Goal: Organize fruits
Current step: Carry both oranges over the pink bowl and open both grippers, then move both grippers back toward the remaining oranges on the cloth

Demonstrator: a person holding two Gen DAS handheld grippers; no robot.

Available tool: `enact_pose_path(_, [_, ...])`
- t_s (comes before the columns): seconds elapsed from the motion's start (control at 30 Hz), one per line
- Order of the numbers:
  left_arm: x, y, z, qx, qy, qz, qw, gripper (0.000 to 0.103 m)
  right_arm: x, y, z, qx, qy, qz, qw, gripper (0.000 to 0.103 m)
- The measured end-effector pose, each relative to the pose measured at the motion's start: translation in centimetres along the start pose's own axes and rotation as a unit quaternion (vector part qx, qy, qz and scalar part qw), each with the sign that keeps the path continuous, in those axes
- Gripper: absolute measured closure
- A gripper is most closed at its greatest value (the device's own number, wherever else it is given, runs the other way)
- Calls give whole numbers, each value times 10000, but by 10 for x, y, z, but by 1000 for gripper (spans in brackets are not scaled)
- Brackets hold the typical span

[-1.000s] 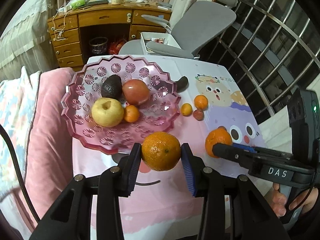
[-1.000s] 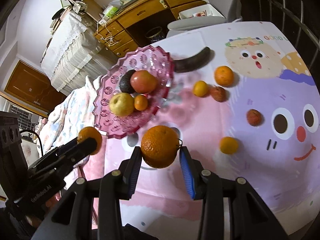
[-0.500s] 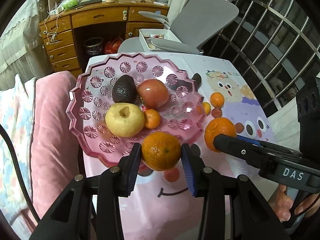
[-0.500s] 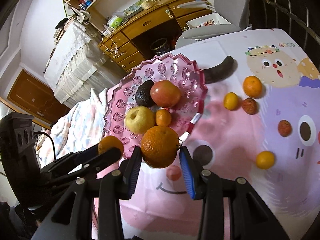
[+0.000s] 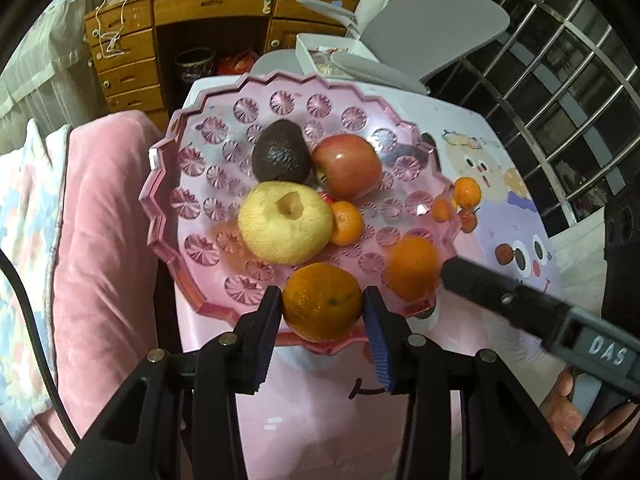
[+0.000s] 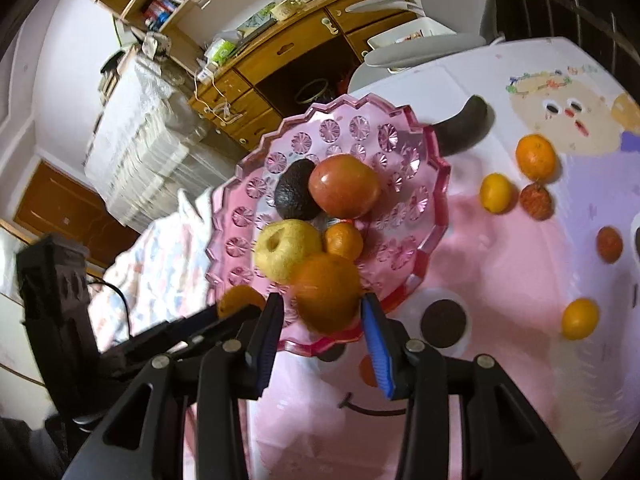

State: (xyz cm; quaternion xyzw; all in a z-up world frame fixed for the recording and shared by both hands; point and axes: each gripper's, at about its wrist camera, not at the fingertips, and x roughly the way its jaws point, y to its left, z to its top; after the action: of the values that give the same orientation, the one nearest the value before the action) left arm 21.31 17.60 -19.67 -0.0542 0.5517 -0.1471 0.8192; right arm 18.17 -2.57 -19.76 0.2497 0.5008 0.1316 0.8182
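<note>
— Our left gripper (image 5: 321,297) has just been easing its jaws apart, yet both pads touch the left orange (image 5: 320,304), over the pink dish's (image 5: 160,200) near rim.

— Its stem dot faces us; it's round, no long axis. Our right gripper (image 6: 322,300) has just been opening too: a gap shows beside the blurred right orange (image 6: 326,292), above the dish.
</note>
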Motion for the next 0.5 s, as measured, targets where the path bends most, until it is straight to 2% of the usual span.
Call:
enact_pose_path(0.03, [0, 1, 0, -14, 15, 19, 10000, 51, 0, 0, 1, 16, -14, 6, 10000, 60])
enact_pose_path(0.1, [-5, 2, 0, -49, -85, 14, 10000, 37, -2, 0, 2, -10, -50, -47, 10000, 55])
enact_pose_path(0.2, [-11, 0, 1, -31, -121, -2, 9999, 35, -8, -2, 2, 17, -93, -99, 9999, 53])
enact_pose_path(0.37, [-17, -7, -1, -35, -49, 40, 10000, 25, -19, -11, -5, 73, -115, -253, 9996, 53])
enact_pose_path(0.5, [-25, -17, -2, -35, 46, 185, 9998, 20, -30, -20, -15, 35, -98, -491, 9987, 53])
